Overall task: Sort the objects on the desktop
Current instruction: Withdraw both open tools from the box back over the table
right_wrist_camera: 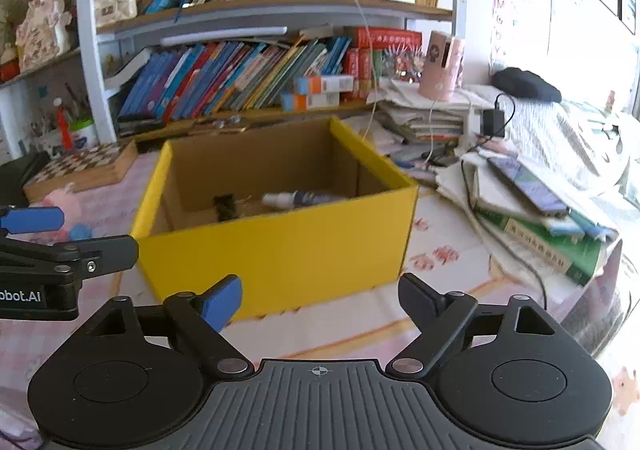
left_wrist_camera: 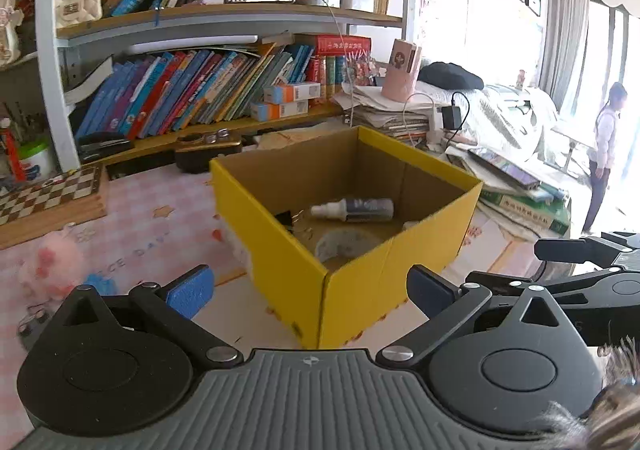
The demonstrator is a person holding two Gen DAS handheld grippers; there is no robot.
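A yellow cardboard box [left_wrist_camera: 360, 290] stands open on the pink tablecloth, and the right wrist view shows its long side [right_wrist_camera: 280, 250]. Inside lie a white-capped spray bottle [left_wrist_camera: 352, 209], a black binder clip [left_wrist_camera: 286, 219] and a pale grey object [left_wrist_camera: 344, 244]. My left gripper [left_wrist_camera: 312, 290] is open just short of the box's near corner, with nothing between its pads. My right gripper [right_wrist_camera: 320, 302] is open before the box's front wall, also with nothing between its pads. In that view the bottle [right_wrist_camera: 296, 199] and clip [right_wrist_camera: 226, 207] lie on the box floor.
A pink plush toy [left_wrist_camera: 52, 266] and a chessboard [left_wrist_camera: 48, 194] lie left of the box. A stack of books and papers [right_wrist_camera: 540, 230] with cables crowds the right. Loaded bookshelves [left_wrist_camera: 200, 90] stand behind. A person [left_wrist_camera: 604, 154] stands far right by the window.
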